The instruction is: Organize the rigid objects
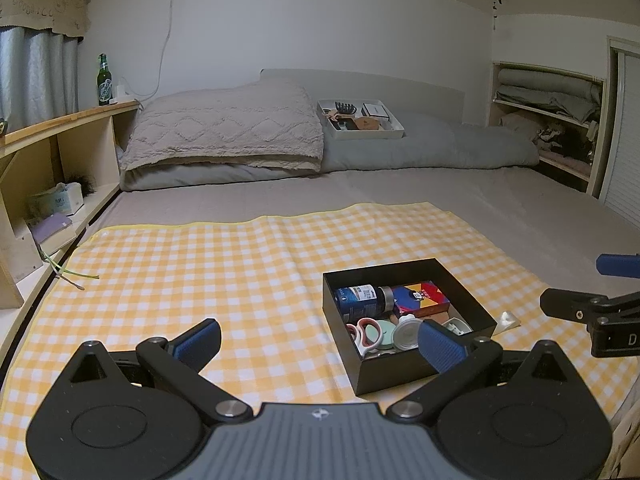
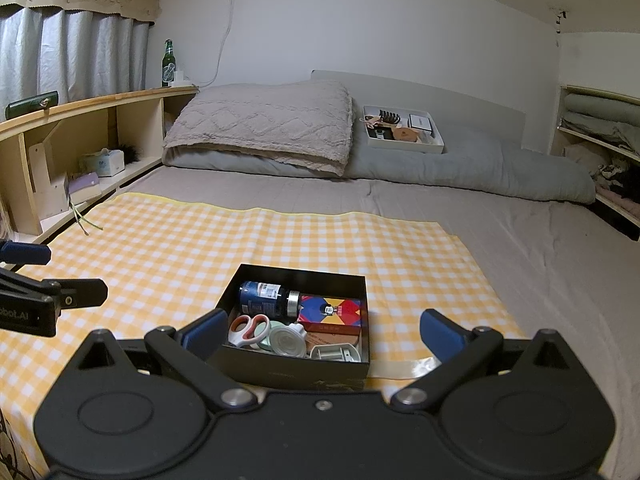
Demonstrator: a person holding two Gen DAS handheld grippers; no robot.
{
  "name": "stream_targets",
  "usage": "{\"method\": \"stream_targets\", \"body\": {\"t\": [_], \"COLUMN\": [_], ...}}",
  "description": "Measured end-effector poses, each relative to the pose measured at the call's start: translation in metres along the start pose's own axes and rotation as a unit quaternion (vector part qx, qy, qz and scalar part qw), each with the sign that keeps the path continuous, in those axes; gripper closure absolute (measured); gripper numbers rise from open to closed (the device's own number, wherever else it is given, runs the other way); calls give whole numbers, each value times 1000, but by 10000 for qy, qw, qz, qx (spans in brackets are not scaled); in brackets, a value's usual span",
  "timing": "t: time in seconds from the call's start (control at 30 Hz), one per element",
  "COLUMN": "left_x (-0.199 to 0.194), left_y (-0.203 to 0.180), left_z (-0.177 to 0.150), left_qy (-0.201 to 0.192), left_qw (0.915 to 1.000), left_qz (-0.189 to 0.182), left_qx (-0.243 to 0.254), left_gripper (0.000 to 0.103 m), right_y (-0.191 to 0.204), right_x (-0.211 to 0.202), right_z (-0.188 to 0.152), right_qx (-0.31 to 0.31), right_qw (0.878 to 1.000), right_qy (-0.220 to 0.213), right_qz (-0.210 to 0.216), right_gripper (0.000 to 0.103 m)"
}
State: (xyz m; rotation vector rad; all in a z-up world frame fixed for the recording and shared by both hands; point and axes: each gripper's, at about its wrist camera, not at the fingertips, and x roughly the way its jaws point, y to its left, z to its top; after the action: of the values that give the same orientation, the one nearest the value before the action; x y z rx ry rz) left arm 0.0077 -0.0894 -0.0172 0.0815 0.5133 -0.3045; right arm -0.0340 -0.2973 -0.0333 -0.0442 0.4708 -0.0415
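Note:
A black open box (image 1: 384, 376) sits on the yellow checked cloth (image 1: 200, 264). It holds a dark blue bottle (image 1: 360, 298) lying on its side, a colourful carton (image 1: 420, 298), red-handled scissors (image 1: 366, 334), a white round lid (image 1: 406, 334) and other small items. My left gripper (image 1: 320, 344) is open and empty, just left of the box, its right pad over the box's near corner. My right gripper (image 2: 322, 334) is open and empty, straddling the near wall of the box (image 2: 292, 368). The bottle (image 2: 264, 300) and scissors (image 2: 248, 330) show clearly in the right wrist view.
A white tray (image 1: 360, 122) of small things rests on the grey duvet at the back. A wooden shelf (image 2: 100, 104) with a green bottle (image 2: 168, 64) runs along the left. A clear plastic piece (image 2: 404, 368) lies beside the box. Bare grey sheet extends right.

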Motion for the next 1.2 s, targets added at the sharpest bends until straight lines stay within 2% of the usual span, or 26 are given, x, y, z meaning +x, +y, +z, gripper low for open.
{"method": "stream_targets", "body": {"t": [1.2], "left_x": [1], "left_y": [1], "left_z": [-2], "left_qy": [36], "left_qw": [10000], "left_qz": [52], "left_qx": [18], "left_gripper": [0], "right_y": [0], "right_x": [0], "right_z": [0], "right_qx": [1], "right_qw": [10000], "right_qy": [-9], "right_qz": [-5], "right_gripper": [0]}}
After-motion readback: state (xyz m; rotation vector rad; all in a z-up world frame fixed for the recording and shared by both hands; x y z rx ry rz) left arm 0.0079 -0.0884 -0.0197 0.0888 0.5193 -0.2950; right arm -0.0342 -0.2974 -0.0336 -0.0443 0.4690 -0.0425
